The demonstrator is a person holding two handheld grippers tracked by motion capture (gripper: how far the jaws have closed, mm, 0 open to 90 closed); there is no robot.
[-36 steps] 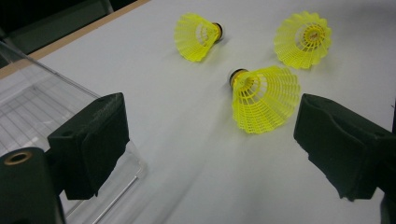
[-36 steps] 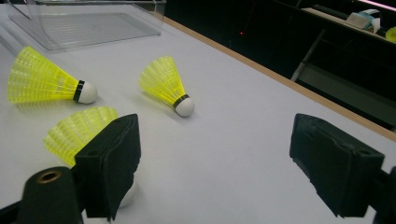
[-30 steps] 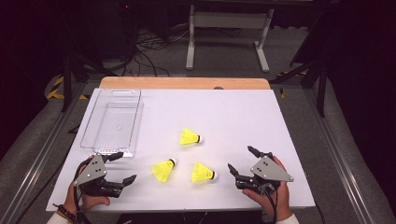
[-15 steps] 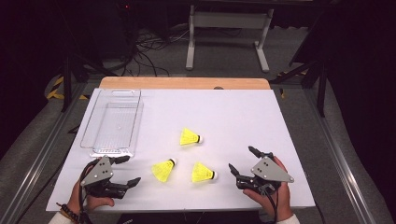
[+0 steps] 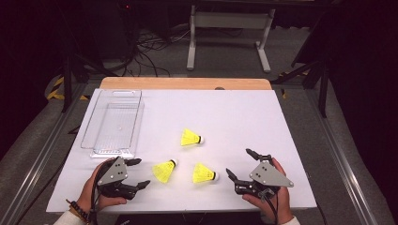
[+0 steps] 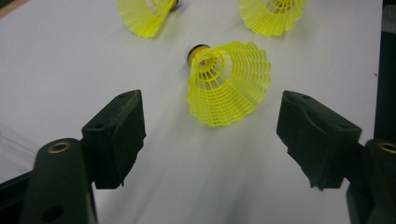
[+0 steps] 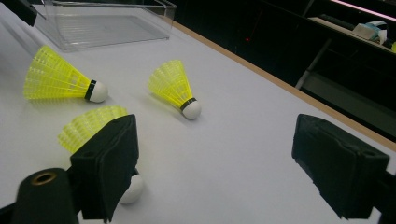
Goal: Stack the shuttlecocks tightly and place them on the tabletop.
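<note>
Down at the near edge of the white table (image 5: 234, 108), the left gripper (image 5: 137, 172) lies level with its jaws apart; they have just been closing, yet nothing sits between them. The nearest yellow shuttlecock (image 5: 164, 171) lies on its side just ahead of the jaws, untouched, its open skirt toward them. The right gripper (image 5: 240, 164) is released too, beside a second shuttlecock (image 5: 202, 173). A third shuttlecock (image 5: 189, 138) lies farther back, and a clear plastic tray (image 5: 112, 123) stands at the left.
</note>
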